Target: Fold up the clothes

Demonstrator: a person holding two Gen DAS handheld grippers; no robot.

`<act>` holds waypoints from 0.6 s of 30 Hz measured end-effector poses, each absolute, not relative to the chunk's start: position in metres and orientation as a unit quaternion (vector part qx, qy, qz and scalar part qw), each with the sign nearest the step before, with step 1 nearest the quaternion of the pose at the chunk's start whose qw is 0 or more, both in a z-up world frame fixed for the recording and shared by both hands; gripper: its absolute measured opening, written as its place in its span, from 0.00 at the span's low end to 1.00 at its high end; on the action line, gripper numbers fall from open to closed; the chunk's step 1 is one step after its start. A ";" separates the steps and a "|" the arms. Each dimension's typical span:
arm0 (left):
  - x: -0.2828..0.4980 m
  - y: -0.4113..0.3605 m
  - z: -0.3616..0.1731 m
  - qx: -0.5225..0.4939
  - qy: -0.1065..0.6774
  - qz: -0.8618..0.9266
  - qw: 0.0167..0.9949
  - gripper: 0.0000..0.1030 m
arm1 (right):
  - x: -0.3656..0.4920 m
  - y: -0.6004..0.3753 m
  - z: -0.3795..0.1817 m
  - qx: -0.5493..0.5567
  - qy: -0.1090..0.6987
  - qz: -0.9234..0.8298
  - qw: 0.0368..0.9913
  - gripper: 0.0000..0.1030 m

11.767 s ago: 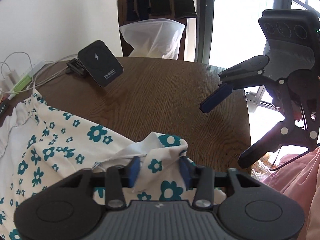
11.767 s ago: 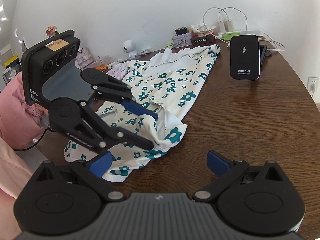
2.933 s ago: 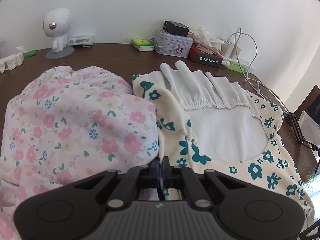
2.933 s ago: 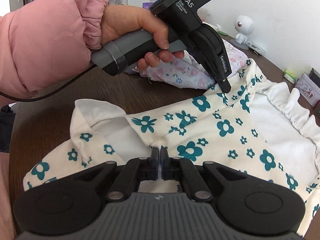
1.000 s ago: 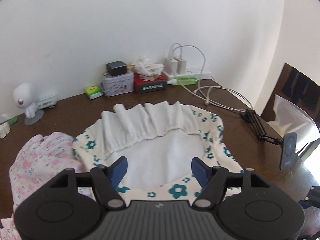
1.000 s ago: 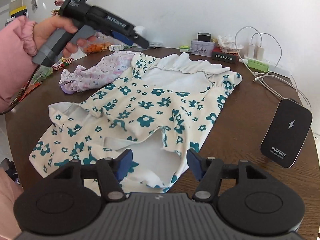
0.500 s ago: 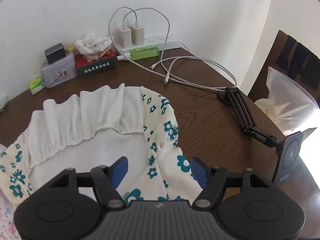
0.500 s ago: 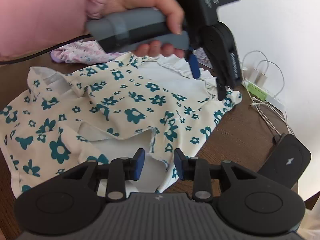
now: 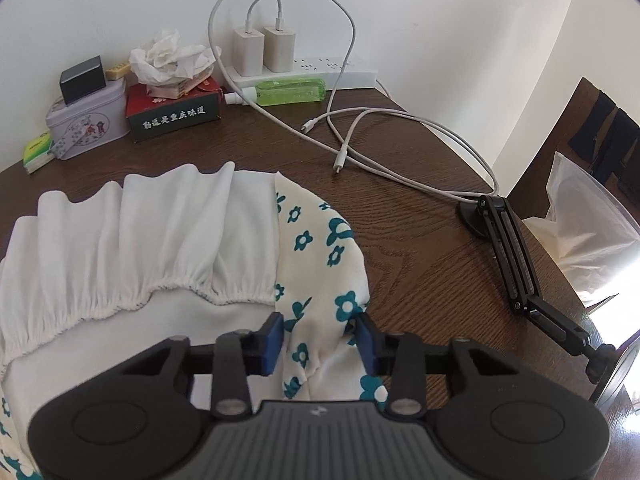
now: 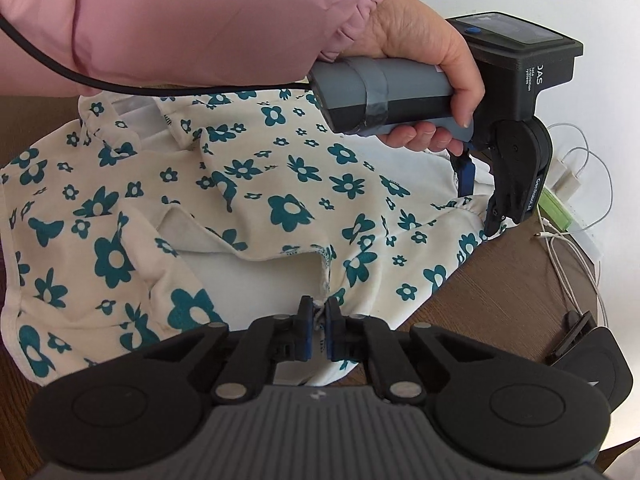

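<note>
Garment gripped at two points, folding barely begun.

The cream, teal-flowered cotton garment (image 10: 256,184) is spread, rumpled, over the dark round wooden table (image 9: 400,216); no tidy fold is seen yet. The right gripper (image 10: 316,330) has just been clamped onto the lower hem; the left gripper (image 9: 320,340), its jaws just narrowed, is bunching cloth beside the white elastic waistband (image 9: 160,240). White charging cables (image 9: 360,136) and a black folding stand (image 9: 516,260) lie near the garment's edge and could be snagged.

"DAS" on the left tongs (image 10: 478,200), Chinese characters on red box (image 9: 173,110)
</note>
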State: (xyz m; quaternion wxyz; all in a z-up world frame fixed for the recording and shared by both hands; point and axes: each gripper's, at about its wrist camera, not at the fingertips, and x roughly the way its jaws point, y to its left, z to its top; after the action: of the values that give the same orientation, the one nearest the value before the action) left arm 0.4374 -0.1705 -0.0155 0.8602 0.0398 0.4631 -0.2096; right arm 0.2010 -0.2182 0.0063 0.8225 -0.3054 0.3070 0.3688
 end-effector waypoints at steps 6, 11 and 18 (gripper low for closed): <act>0.441 -0.172 -0.018 0.033 0.440 -0.199 0.875 0.04 | 0.193 -0.223 0.022 -0.284 0.302 0.393 0.821 0.04; 0.441 -0.174 -0.021 0.031 0.435 -0.203 0.877 0.04 | 0.198 -0.222 0.018 -0.270 0.318 0.395 0.818 0.04; 0.414 -0.140 0.022 0.000 0.406 -0.204 0.891 0.56 | 0.193 -0.254 0.043 -0.152 0.292 0.390 0.860 0.53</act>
State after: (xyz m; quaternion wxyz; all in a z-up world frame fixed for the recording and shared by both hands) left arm 0.4136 -0.1404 0.0223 0.8906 0.0001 0.4063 -0.2043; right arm 0.1926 -0.2535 0.0431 0.8599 -0.1524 0.2915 0.3903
